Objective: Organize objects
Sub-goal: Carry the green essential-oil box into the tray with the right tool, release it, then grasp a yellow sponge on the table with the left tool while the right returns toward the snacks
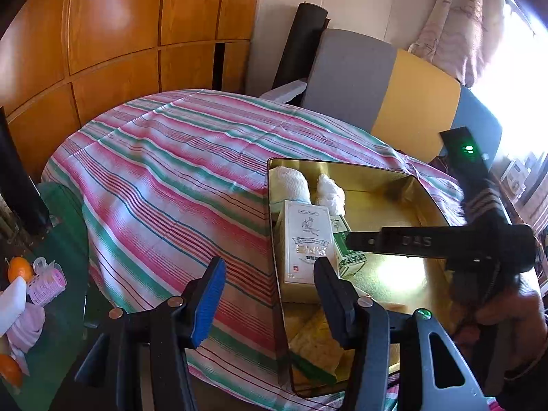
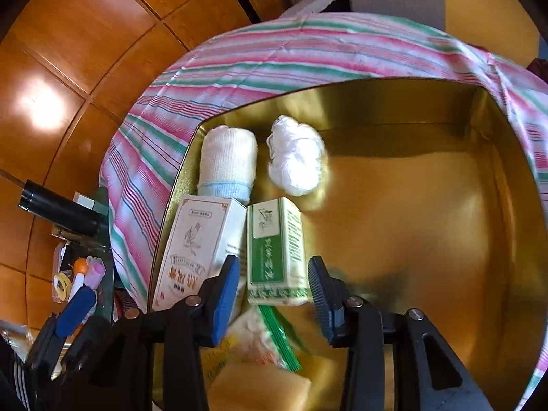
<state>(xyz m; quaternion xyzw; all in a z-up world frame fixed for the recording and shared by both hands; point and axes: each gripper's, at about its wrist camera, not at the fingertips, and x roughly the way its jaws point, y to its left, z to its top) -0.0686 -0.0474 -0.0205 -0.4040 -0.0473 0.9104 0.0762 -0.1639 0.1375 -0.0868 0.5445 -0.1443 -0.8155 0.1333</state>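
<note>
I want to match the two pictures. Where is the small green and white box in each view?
Left wrist view: the green and white box lies right of centre, partly hidden by the right gripper.
Right wrist view: it is at lower centre, between the open jaws.
Shared landmark: the rolled white towel.

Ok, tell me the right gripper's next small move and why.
Probably lift the right gripper straight up and out of the gold tin. Its jaws stand open on either side of the green box, which lies flat on the tin's floor beside the white box, so it looks already placed.
</note>
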